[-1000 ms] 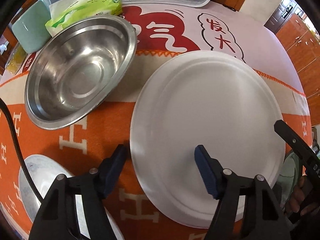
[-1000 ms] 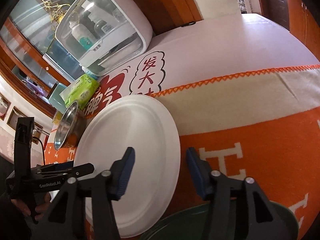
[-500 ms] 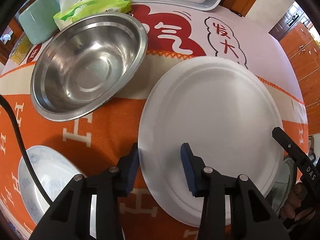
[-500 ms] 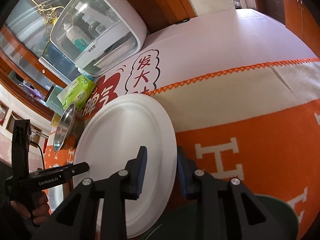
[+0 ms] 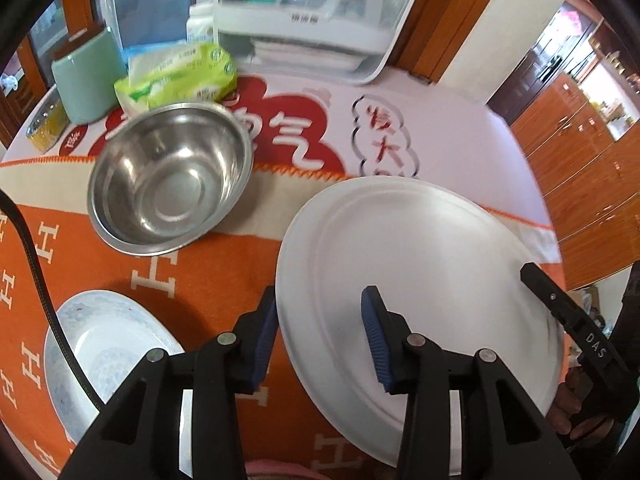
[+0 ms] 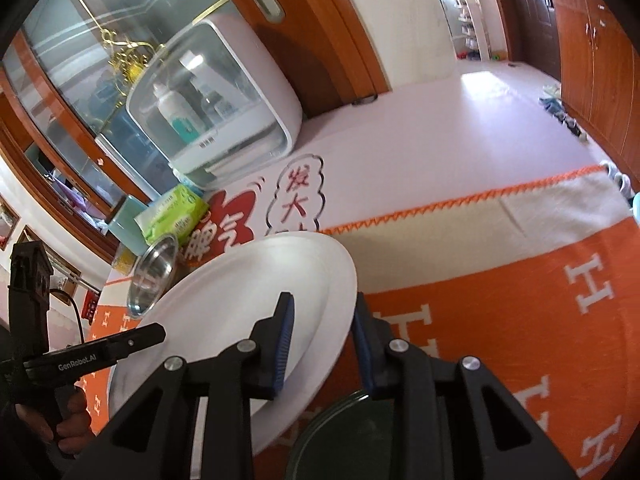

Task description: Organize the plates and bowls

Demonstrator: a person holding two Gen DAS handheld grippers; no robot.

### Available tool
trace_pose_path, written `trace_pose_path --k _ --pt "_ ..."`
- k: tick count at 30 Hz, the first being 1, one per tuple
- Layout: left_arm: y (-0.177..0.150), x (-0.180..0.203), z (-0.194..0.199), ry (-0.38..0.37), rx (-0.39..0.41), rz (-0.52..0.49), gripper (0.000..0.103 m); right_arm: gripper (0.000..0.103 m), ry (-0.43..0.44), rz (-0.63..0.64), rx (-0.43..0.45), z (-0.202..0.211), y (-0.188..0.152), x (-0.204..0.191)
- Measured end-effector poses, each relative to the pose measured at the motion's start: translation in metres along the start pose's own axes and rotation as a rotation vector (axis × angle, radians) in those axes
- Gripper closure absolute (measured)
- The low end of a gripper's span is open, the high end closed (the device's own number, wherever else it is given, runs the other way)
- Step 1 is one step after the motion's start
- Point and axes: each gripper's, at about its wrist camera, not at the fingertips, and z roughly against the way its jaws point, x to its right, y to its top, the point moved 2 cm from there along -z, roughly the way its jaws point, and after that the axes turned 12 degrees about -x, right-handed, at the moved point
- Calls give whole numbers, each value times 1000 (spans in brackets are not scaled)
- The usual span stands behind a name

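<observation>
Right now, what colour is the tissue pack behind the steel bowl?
Light green tissue pack, clearest in the left wrist view.

Large white plate (image 5: 420,280) tilted above cloth, steel bowl (image 5: 168,180) upright behind-left.

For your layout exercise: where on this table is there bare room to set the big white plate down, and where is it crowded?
Free: the pale cloth and orange blanket right of the white plate. Crowded: the left side, with the steel bowl, patterned plate, tissue pack and white cabinet. A dark green plate sits near.
</observation>
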Motion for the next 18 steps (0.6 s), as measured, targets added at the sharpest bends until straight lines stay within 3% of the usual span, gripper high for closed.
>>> trace_pose_path --k 8,13,18 --pt "-21 5 56 -53 96 16 65 83 1 39 96 51 -5 -18" --pt "-41 4 91 -70 156 20 75 83 3 61 142 81 -14 -33" --pt "-63 0 121 -110 204 26 78 83 7 82 182 109 -29 -48"
